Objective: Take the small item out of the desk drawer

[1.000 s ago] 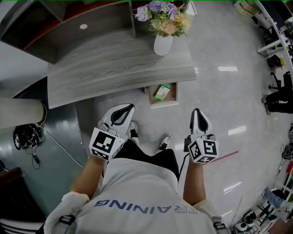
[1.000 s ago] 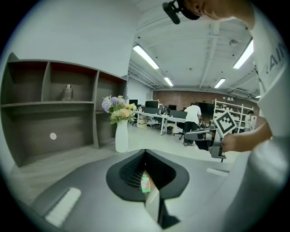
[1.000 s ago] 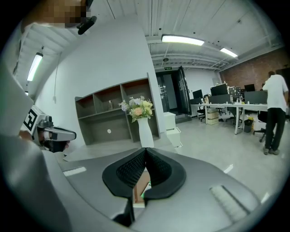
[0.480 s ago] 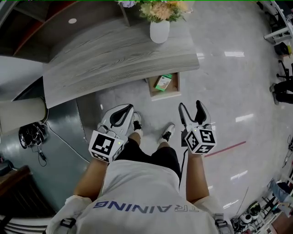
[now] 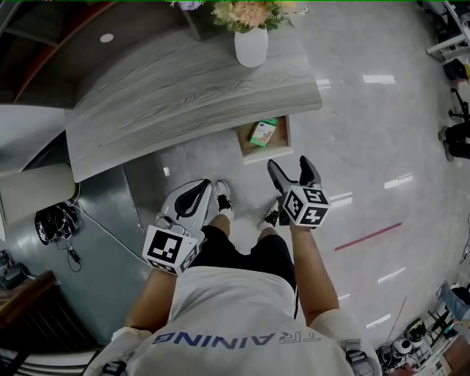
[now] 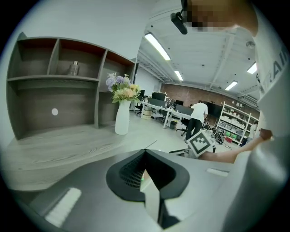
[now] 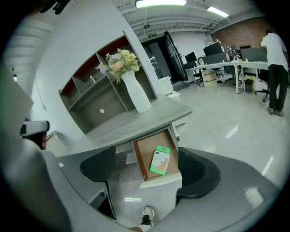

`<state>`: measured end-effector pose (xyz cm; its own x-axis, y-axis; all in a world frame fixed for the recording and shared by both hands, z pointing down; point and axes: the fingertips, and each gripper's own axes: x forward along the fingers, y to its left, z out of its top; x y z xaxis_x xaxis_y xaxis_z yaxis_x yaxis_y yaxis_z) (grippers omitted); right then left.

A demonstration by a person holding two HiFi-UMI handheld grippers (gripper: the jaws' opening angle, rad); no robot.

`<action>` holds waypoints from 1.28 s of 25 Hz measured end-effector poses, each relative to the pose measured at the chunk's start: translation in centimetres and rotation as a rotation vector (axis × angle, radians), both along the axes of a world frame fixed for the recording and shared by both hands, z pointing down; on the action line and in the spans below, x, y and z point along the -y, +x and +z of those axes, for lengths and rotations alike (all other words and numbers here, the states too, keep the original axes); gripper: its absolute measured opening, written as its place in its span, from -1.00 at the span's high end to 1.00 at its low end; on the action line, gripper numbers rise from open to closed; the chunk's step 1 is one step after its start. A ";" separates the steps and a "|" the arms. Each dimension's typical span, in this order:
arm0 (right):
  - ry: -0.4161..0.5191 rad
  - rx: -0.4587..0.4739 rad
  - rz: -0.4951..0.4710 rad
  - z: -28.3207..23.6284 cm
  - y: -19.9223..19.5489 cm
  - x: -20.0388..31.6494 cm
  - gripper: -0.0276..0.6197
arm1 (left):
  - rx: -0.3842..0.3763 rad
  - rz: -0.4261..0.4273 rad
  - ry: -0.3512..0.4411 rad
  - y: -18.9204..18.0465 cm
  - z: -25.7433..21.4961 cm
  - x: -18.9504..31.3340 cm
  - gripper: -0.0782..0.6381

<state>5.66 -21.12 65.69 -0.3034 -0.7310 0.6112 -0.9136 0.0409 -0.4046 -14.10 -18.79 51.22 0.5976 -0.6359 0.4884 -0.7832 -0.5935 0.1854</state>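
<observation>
- The pale glossy floor (image 5: 382,132) fills the right half of the head view, with a thin red line (image 5: 367,236) at centre right.
- The grey wood-grain desk (image 5: 183,95) spans the upper left of that view. Its shelf unit (image 6: 54,90) takes up the left of the left gripper view.
- The person's white shirt (image 5: 235,316) fills the bottom centre, with both forearms reaching up the frame and two shoes (image 5: 222,192) just above the dark shorts.
- The desk drawer (image 5: 279,143) stands pulled out under the desk's right end, just above frame centre. Its brown bottom shows at the centre of the right gripper view.
- A white vase (image 5: 251,45) with flowers (image 5: 250,13) stands upright on the desk at top centre.
- The left gripper (image 5: 202,188) is at lower left of centre, well apart from the drawer. In its own view the jaws meet tip to tip with nothing between them.
- The right gripper (image 5: 291,167) is right of centre, just below the drawer's front edge in the frame. Its jaws are opening and stand wide. No pad touches anything.
- The small item (image 5: 262,132), a green and white box, lies flat inside the drawer. In the right gripper view it (image 7: 160,160) shows through the gap between the spread jaws, beyond them.
</observation>
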 end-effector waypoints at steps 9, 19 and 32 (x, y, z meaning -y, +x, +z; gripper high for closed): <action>-0.186 0.023 0.113 13.6 -1.8 5.1 -0.37 | 0.008 -0.050 -0.098 -2.9 4.2 -0.5 0.78; -0.356 0.005 0.164 21.7 -3.1 8.3 -0.35 | 0.004 -0.081 -0.127 -4.9 5.6 0.8 0.78; -0.309 -0.003 0.134 19.3 -3.7 7.2 -0.04 | -0.014 -0.092 -0.114 -4.8 4.4 2.5 0.78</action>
<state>1.96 -28.34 84.95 -0.2152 -0.5440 0.8110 -0.9036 -0.2041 -0.3767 -18.91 -21.32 55.63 0.5468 -0.6294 0.5522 -0.8300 -0.4940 0.2589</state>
